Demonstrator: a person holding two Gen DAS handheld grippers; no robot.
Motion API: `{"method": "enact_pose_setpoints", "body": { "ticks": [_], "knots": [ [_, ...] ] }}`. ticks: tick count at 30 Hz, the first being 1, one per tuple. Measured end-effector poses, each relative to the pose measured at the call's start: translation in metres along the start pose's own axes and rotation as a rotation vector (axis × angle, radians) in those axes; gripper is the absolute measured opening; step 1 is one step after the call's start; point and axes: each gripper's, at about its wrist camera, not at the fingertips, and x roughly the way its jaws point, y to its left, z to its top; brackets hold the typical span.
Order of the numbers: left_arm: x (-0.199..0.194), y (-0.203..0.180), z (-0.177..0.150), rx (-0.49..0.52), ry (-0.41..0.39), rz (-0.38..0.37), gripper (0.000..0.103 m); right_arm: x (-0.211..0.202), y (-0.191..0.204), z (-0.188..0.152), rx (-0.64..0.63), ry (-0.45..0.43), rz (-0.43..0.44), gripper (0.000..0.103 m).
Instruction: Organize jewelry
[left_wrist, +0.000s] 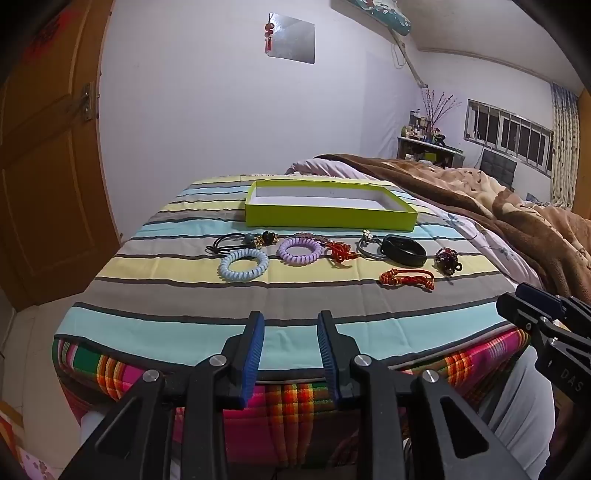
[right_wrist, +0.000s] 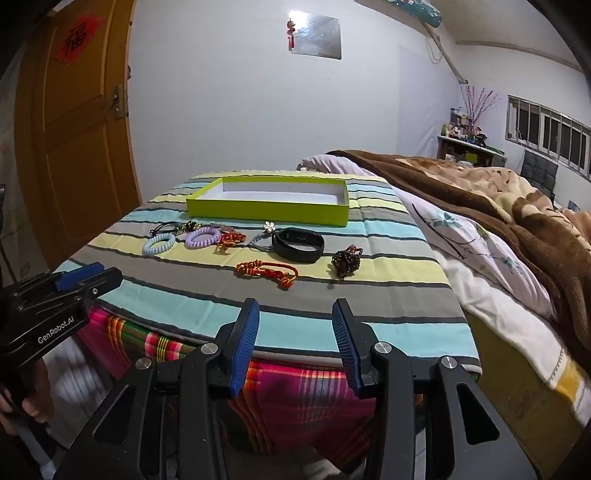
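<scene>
A lime-green empty box (left_wrist: 328, 216) (right_wrist: 269, 214) sits at the back of a striped table. In front of it lie a black hair tie (left_wrist: 227, 243), a blue coil band (left_wrist: 243, 264) (right_wrist: 159, 244), a purple coil band (left_wrist: 300, 251) (right_wrist: 202, 236), a red knotted cord (left_wrist: 408, 278) (right_wrist: 267, 273), a second red cord (left_wrist: 341, 253), a grey flower tie (left_wrist: 369, 245) (right_wrist: 264, 236), a black wristband (left_wrist: 403, 251) (right_wrist: 298, 244) and a dark beaded bracelet (left_wrist: 447, 258) (right_wrist: 345, 260). My left gripper (left_wrist: 291, 321) and right gripper (right_wrist: 295, 310) are open and empty, held before the table's near edge.
A bed with a brown blanket (right_wrist: 498, 199) runs along the table's right side. An orange door (right_wrist: 74, 129) stands at the left. A plaid cloth (left_wrist: 280, 398) hangs down the table's front. A white wall is behind the table.
</scene>
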Motion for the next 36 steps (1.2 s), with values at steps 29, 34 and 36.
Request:
{"method": "enact_pose_setpoints", "body": {
  "ticks": [29,34,36],
  "knots": [
    [0.0053,0.0038,-0.0027,-0.031,0.024,-0.008,0.029,0.0008,0.0001,0.0033,-0.015,-0.008,-0.018,0.042],
    [0.0045,0.0034,-0.0029,-0.03,0.024,-0.009,0.029,0.0009,-0.0004,0.0036,-0.016,-0.007,-0.018,0.042],
    [0.0038,0.0038,-0.0028,-0.03,0.025,-0.009,0.029,0.0007,0.0,0.0036,-0.016,-0.008,-0.019,0.042]
  ]
}}
